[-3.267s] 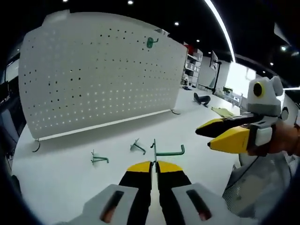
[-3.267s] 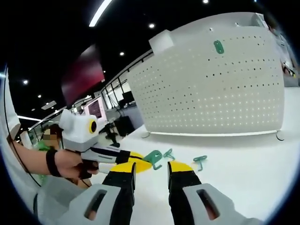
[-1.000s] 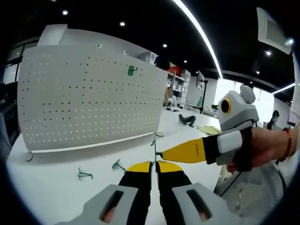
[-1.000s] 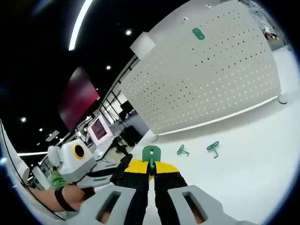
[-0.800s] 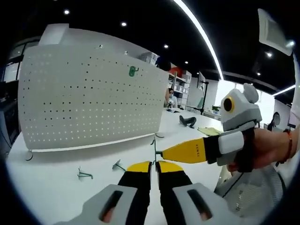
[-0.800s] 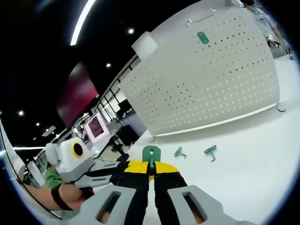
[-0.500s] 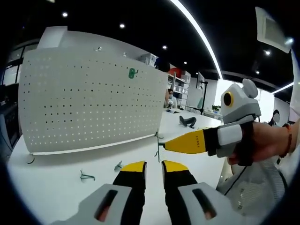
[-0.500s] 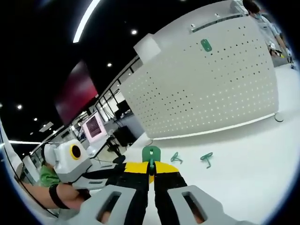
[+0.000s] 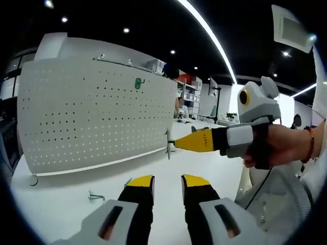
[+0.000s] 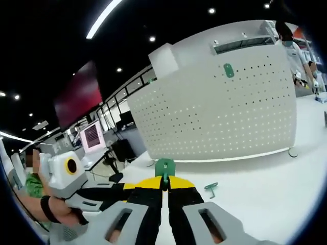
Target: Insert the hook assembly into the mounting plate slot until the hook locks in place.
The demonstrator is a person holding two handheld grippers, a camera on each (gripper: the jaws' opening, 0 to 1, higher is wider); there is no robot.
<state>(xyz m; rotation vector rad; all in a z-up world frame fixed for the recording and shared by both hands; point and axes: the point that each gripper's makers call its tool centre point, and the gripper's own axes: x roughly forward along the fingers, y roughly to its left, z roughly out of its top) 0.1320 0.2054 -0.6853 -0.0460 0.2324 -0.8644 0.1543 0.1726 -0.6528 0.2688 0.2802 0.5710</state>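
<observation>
A white pegboard mounting plate (image 9: 92,115) stands upright on the table, with one green hook (image 9: 138,83) hung near its top. In the left gripper view my left gripper (image 9: 167,180) is open with nothing between its jaws. My right gripper (image 9: 176,144) comes in from the right, shut on a thin green hook assembly (image 9: 168,145) held above the table, a short way off the plate's right end. In the right gripper view my right gripper (image 10: 164,180) pinches the hook's green base (image 10: 164,166), facing the plate (image 10: 219,115) and its hung hook (image 10: 228,70). The left gripper (image 10: 110,191) sits low at left.
Loose green hooks lie on the white table (image 9: 66,204): one hook (image 9: 95,196) in front of the plate, another loose hook (image 10: 210,188) beyond my right jaws. The plate stands on small feet (image 10: 293,152). A person stands behind the plate's far end (image 10: 284,28). Shelves and desks lie further back.
My left gripper has opened and let go of the hook assembly. The right gripper, shut on it, has lifted it away and up toward the plate.
</observation>
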